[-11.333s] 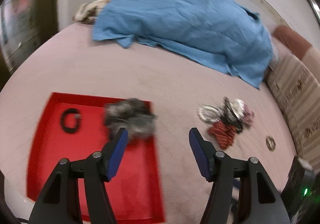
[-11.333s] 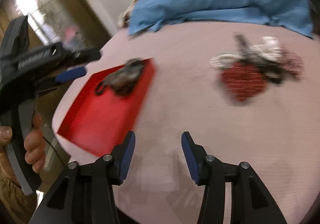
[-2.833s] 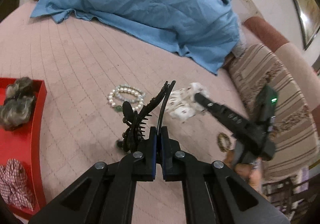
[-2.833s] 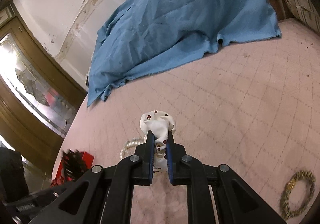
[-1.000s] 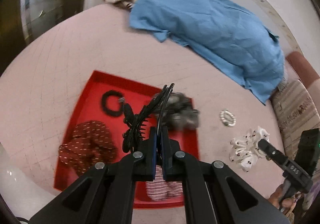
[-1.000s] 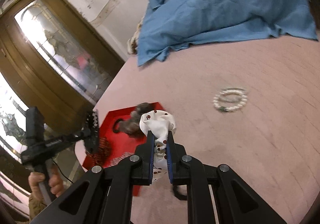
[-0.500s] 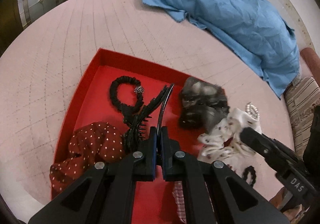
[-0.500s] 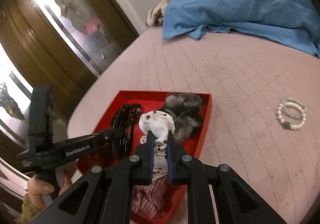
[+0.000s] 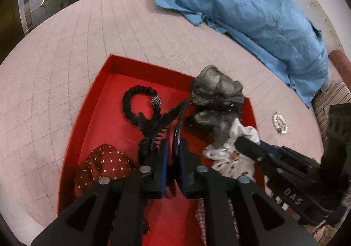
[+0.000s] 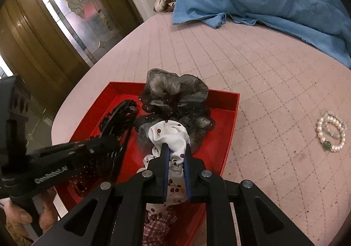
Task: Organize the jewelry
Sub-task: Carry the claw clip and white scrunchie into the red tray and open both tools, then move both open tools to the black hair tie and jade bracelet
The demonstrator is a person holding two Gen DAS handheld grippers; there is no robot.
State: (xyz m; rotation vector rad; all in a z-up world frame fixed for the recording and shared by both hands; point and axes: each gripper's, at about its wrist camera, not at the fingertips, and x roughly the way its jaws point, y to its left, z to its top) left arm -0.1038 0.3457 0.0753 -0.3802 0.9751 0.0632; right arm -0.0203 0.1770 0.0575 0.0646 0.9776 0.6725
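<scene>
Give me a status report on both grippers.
Left gripper shut on black hair claw, right gripper shut on white scrunchie, both over red tray. Pearl bracelet outside.

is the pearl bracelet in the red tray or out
Out. The white pearl bracelet lies on the pink quilted bedspread, apart from the red tray's right wall.

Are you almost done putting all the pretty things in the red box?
Nearly. The red tray already holds a grey scrunchie, a black hair tie and a red dotted scrunchie. The left gripper holds a black claw clip over it, the right gripper a white scrunchie. The pearl bracelet is still outside.
</scene>
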